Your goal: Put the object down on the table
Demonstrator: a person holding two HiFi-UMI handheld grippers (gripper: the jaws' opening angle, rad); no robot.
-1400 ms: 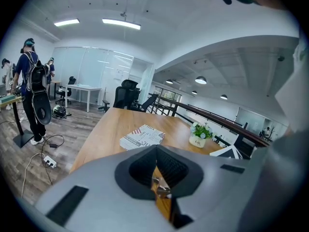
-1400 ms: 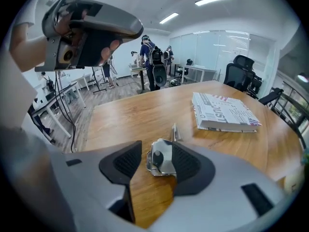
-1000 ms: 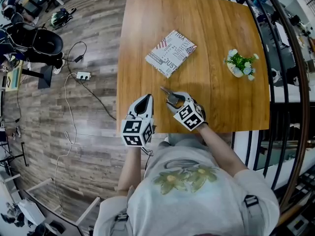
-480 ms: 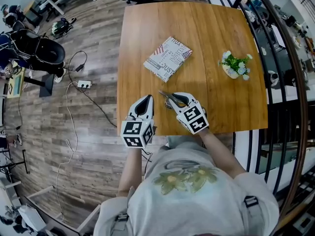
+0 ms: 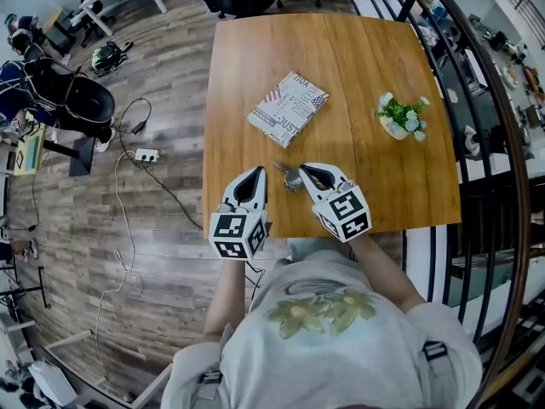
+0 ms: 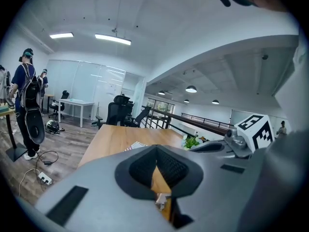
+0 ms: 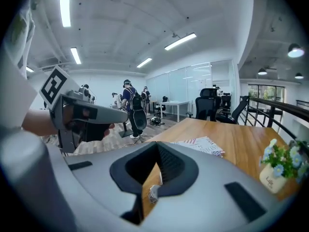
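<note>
A small metal object, shaped like a spoon, lies on the wooden table near its front edge. My right gripper is shut, with nothing between its jaws. Its tip rests just right of the object; whether they touch I cannot tell. My left gripper hovers over the front left of the table, shut and empty, a short way left of the object. In the left gripper view the left gripper has its pads together. The right gripper stands the same way in the right gripper view.
A printed book lies in the middle of the table. A small potted plant stands to the right. A railing runs along the table's right side. Cables and a power strip lie on the floor at the left.
The right gripper's jaws went from wide open around the metal object to shut. The gripper drew back slightly toward me, and the object stays on the table. The left gripper barely moved.
</note>
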